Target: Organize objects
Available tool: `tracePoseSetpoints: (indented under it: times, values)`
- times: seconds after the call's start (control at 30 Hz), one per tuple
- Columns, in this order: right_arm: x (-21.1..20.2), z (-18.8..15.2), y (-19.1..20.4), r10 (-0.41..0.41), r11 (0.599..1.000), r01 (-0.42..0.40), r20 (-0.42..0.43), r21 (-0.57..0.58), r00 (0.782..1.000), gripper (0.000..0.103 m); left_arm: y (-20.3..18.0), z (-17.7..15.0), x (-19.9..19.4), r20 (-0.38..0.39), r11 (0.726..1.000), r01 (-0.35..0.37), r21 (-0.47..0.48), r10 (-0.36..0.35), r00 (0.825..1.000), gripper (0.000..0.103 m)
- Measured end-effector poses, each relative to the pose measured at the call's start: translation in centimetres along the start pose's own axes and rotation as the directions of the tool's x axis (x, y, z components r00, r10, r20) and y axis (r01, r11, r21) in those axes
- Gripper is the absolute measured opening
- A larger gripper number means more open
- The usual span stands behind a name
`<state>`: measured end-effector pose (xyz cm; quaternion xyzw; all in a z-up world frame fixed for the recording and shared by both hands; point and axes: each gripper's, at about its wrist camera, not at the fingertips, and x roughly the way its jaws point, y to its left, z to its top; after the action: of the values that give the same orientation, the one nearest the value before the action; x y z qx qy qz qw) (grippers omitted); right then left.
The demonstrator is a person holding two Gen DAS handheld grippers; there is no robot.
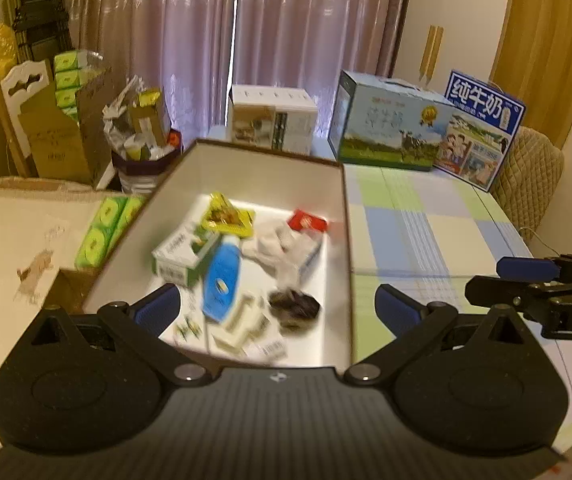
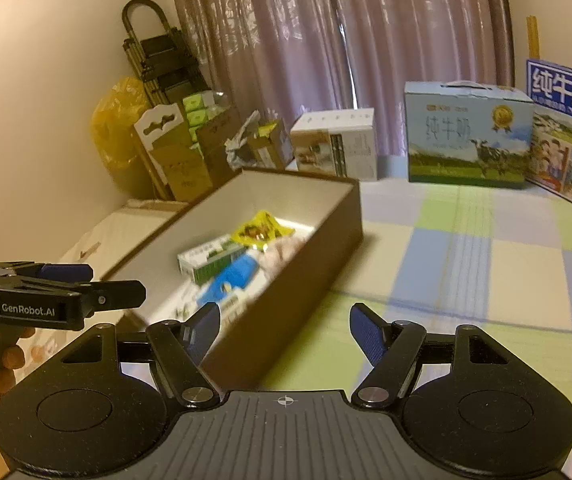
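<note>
On tabletop [image 2: 466, 264] w/ checked cloth: brown box [image 2: 310, 248], lid off, sits at the left edge. Inside, blurred: yellow packet [image 1: 227, 216], green/white carton [image 1: 183, 254], blue bottle [image 1: 221, 276] lying flat, white crumpled bag [image 1: 281, 248], red packet [image 1: 306, 221], dark round item [image 1: 294, 306], small white bits at near end.

Left hand-held gripper [image 1: 277, 312] jaws apart, nothing between, hovering over box's near end. Right hand-held gripper [image 2: 285, 330] jaws apart too, empty, over box's near right corner/wall; box wall directly under it.

Each gripper shows in the other's view, side by side, not touching.

Around: two milk cartons [image 2: 468, 132] + white box [image 2: 336, 142] at tabletop's far edge by curtain [image 2: 326, 40]. Left of box, off the tabletop: green tissue packs [image 1: 103, 228], cardboard boxes [image 1: 59, 136], yellow bag [image 2: 115, 128], folded ladder [image 2: 157, 52], bin full of wrappers [image 1: 143, 136]. Chair back [image 1: 534, 176] far right.
</note>
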<state>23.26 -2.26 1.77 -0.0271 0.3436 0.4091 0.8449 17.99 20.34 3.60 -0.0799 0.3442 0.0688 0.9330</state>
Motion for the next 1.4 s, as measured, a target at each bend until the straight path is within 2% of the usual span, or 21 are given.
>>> tracePoseSetpoints:
  times: [0.43, 0.7, 1.03, 1.4]
  values:
    - [-8.1, -7.4, -4.8, -0.035, 0.999, 0.036, -0.067, 0.017, 0.997, 0.069, -9.7, -7.2, -3.4, -0.075, 1.0, -0.008, -0.016, 0.007, 0.997, 0.102]
    - [-12.6, -11.0, -6.1, -0.041, 0.999, 0.043, -0.088, 0.024, 0.995, 0.069, -13.6, -11.2, -5.8, -0.112, 1.0, -0.02, -0.023, 0.017, 0.994, 0.102]
    - [-15.3, -13.6, -6.4, -0.059, 0.997, 0.064, -0.11, 0.036, 0.992, 0.069, -16.4, -14.4, -8.0, -0.132, 1.0, -0.022, -0.015, 0.02, 0.991, 0.102]
    - [-16.6, -14.4, -6.1, -0.066, 0.997, 0.071, -0.109, 0.038, 0.992, 0.069, -17.4, -15.2, -9.1, -0.125, 1.0, -0.016, -0.008, 0.015, 0.992, 0.102]
